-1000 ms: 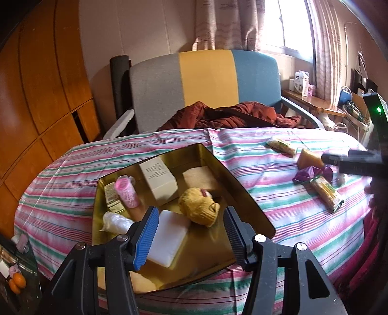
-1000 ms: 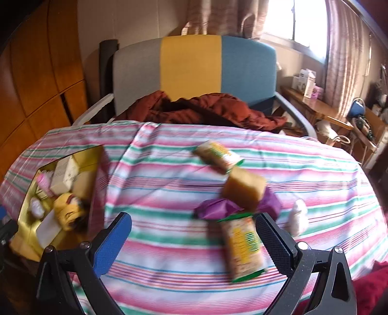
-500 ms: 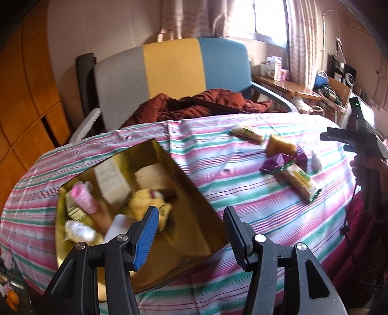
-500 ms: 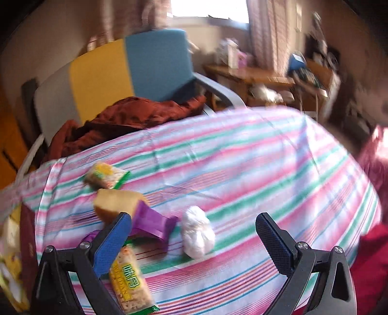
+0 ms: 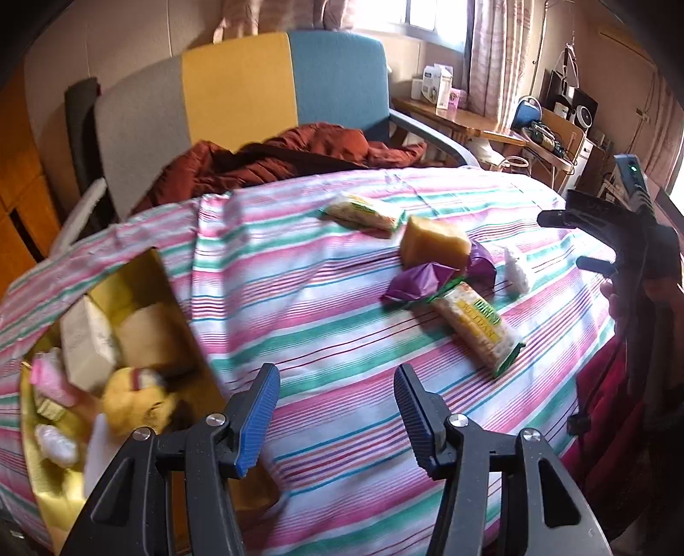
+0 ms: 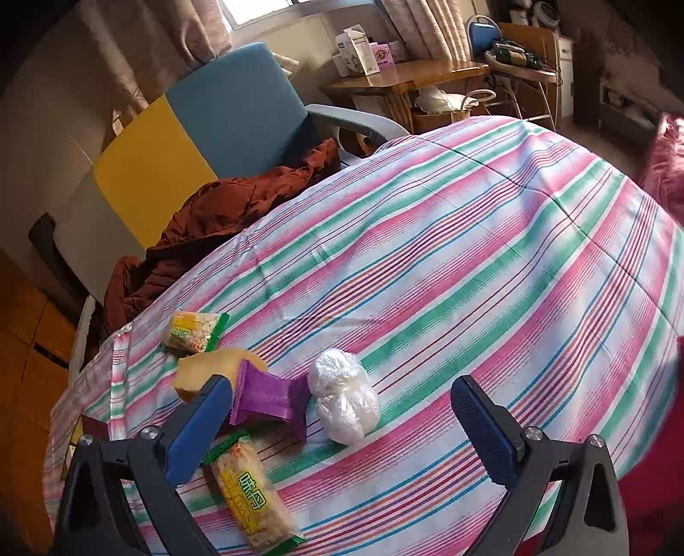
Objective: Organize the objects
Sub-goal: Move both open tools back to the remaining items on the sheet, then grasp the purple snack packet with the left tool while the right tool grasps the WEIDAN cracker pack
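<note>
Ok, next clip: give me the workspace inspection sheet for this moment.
Surface: striped tablecloth, wrinkled.
Job's things: gold tin at the left edge, partly filled; two snack packs, yellow sponge, purple wrapper, white plastic bundle loose on the cloth.
Clutter: nothing seen.
Grippers: left claw open, empty; right claw open, empty, over the bundle.
Cables: nothing seen on the table.
Surroundings: tricolour chair with rust-red garment; cluttered side tables.

Daylight pours in through the window (image 5: 431,17) behind the chair, blown out to white glare. It falls warm across the striped tabletop (image 6: 470,256), where the white plastic bundle (image 6: 344,397) throws a short, soft shadow. The gold tin (image 5: 128,291) in the left view is smeared by motion blur. Both views bulge like fisheyes, their corners fading to black.
</note>
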Motion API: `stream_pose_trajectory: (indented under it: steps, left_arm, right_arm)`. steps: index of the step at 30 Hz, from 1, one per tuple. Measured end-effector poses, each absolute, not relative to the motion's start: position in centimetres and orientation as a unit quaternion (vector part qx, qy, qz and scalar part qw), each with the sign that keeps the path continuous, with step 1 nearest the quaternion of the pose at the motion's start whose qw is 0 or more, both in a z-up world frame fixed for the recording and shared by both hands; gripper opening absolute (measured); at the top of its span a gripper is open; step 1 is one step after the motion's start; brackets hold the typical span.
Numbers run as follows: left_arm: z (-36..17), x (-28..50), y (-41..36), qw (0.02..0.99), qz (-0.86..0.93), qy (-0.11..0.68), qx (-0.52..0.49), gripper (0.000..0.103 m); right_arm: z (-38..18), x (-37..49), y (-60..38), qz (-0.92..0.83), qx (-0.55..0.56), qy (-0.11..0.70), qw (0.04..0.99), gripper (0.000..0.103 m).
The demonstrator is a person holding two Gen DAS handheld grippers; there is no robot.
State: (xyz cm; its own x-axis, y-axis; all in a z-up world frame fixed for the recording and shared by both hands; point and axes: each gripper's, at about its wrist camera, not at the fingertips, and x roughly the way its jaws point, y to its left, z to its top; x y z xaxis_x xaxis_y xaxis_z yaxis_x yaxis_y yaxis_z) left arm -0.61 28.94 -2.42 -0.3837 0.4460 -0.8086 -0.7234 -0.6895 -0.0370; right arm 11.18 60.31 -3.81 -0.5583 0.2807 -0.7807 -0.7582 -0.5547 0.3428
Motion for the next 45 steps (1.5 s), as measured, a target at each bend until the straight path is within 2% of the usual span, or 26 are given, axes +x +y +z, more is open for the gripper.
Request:
stream_pose_trajectory:
  steps: [5,11,14,16,18,20,23,26,28,30,38,45]
  left_arm:
    - [-3.3,-1.7,31.8,0.373,0.799,0.150,-0.447,0.056]
    - [-4.9,-3.9,35.3,0.396,0.756,0.087,-0.513,0.057]
    - [-5.5,-5.3,37.0,0.400,0.739,0.055,-0.540,0.071]
    - [-5.2,-5.7,38.7,0.414,0.743,0.080,-0.520,0.076]
    - [-5.0,-5.7,40.5,0.436,0.743,0.138,-0.489,0.080]
    - [-5.5,-5.9,42.0,0.457,0.730,0.184,-0.475,0.081]
    - [-6.9,-7.0,43.4,0.477,0.699,0.205,-0.491,0.081]
    - [-8.3,-7.9,44.2,0.486,0.684,0.208,-0.502,0.077]
    - [-9.2,-8.2,44.7,0.491,0.675,0.207,-0.511,0.067]
    - [-10.1,-8.3,45.1,0.492,0.666,0.201,-0.524,0.047]
    - [-9.9,-7.0,43.4,0.465,0.694,0.196,-0.512,0.044]
    - [-9.7,-4.6,38.6,0.419,0.726,0.169,-0.519,0.044]
  right_arm:
    - [-4.2,11.6,61.0,0.802,-0.344,0.371,0.317,0.103]
    - [-4.4,11.5,61.0,0.803,-0.347,0.379,0.304,0.103]
    - [-4.4,11.5,61.0,0.803,-0.348,0.381,0.299,0.103]
    - [-4.5,11.3,60.9,0.805,-0.349,0.382,0.290,0.103]
    - [-4.5,11.0,60.6,0.809,-0.351,0.381,0.276,0.103]
    - [-4.4,10.8,60.3,0.813,-0.354,0.377,0.268,0.103]
    - [-4.5,10.7,60.2,0.815,-0.355,0.377,0.259,0.103]
    - [-4.5,10.7,60.3,0.814,-0.357,0.381,0.254,0.103]
    - [-4.5,10.7,60.3,0.814,-0.358,0.381,0.253,0.103]
    - [-4.6,10.6,60.3,0.814,-0.360,0.381,0.251,0.103]
    - [-4.7,10.2,60.0,0.815,-0.368,0.373,0.247,0.103]
    - [-5.4,7.5,57.2,0.829,-0.420,0.323,0.181,0.103]
